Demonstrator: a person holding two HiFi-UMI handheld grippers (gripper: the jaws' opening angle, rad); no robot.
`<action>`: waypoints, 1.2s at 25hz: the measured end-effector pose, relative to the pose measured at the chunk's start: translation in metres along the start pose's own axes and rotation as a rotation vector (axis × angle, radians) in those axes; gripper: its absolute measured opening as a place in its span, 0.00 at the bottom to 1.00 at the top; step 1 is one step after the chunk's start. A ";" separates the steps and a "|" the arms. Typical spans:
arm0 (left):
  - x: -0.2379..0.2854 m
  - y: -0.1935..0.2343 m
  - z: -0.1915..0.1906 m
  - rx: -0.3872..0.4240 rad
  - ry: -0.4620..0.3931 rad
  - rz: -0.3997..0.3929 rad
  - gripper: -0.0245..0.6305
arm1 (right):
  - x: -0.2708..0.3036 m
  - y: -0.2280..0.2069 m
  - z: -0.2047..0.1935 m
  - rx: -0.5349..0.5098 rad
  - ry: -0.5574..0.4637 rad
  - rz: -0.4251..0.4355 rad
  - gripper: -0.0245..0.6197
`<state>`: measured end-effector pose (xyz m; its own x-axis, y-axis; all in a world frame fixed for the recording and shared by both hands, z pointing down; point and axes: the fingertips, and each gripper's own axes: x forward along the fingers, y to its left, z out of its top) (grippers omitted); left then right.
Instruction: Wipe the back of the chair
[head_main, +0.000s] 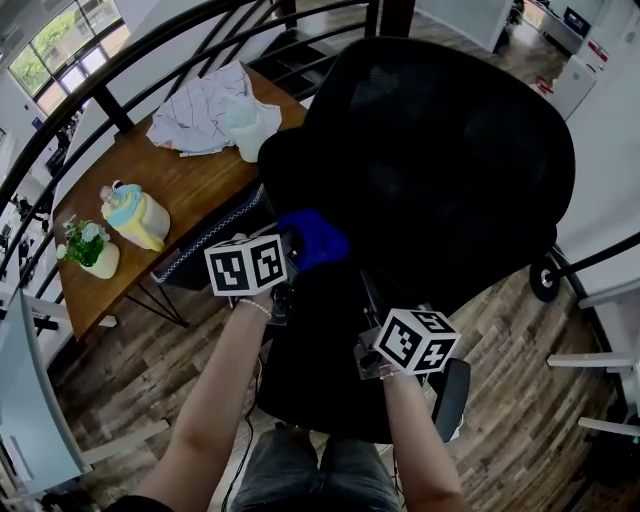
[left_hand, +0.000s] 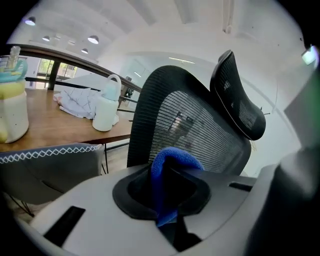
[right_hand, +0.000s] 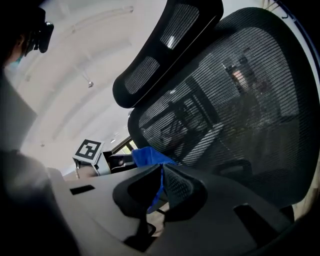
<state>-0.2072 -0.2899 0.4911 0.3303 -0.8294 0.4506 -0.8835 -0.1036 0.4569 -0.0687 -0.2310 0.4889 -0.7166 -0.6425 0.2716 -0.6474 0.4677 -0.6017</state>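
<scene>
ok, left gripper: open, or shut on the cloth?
Shut on it. In the left gripper view, the left gripper has both jaws pinching the blue cloth, which bulges up between them.

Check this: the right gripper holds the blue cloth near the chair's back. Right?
No. The left gripper holds the blue cloth near the chair's back. The left gripper view shows it clamped in the jaws.

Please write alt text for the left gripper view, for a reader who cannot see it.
The left gripper is shut on a blue cloth in front of the black mesh chair back. At the left, a wooden table holds a white jug and a crumpled white cloth.
</scene>
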 end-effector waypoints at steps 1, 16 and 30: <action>-0.002 0.003 0.000 -0.003 -0.004 0.005 0.11 | 0.000 0.001 -0.001 0.000 0.001 0.001 0.09; -0.036 -0.004 -0.008 -0.016 -0.041 0.005 0.11 | -0.030 -0.025 0.003 0.030 -0.052 -0.037 0.09; -0.017 -0.132 -0.096 0.085 0.182 -0.244 0.11 | -0.112 -0.082 0.003 0.072 -0.132 -0.177 0.09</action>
<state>-0.0639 -0.2095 0.4971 0.5831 -0.6632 0.4691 -0.7930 -0.3391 0.5062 0.0656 -0.1990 0.5049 -0.5502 -0.7868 0.2798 -0.7364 0.2992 -0.6067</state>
